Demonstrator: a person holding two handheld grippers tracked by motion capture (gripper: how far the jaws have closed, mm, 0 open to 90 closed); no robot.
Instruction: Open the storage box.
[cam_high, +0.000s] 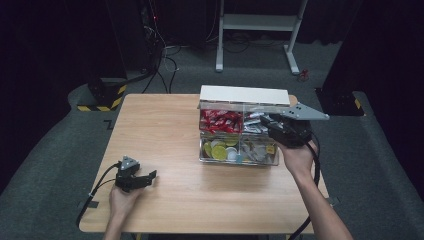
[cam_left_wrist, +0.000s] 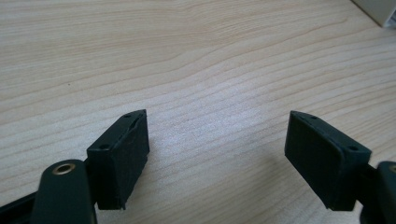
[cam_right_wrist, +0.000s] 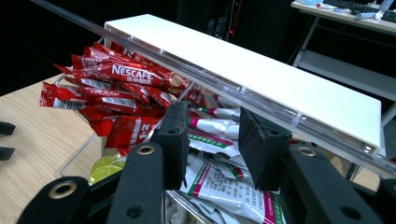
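A dark room surrounds the pale wooden surface (cam_high: 165, 150). At its left the left gripper (cam_high: 141, 180) rests low, jaws wide apart over bare wood. Rightward stands a clear compartmented box (cam_high: 239, 134), its white lid (cam_high: 244, 95) raised; red sachets (cam_right_wrist: 109, 88) are legible, the white-green sachets (cam_right_wrist: 219, 154) partly hidden. Above these, the right gripper (cam_right_wrist: 212, 140) holds its jaws narrowly apart; whether they pinch a sachet is unclear.

High overhead view, two close claw views

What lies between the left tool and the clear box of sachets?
Only bare wooden table, in the high view: nothing sits on the stretch from the left tool to the clear box.
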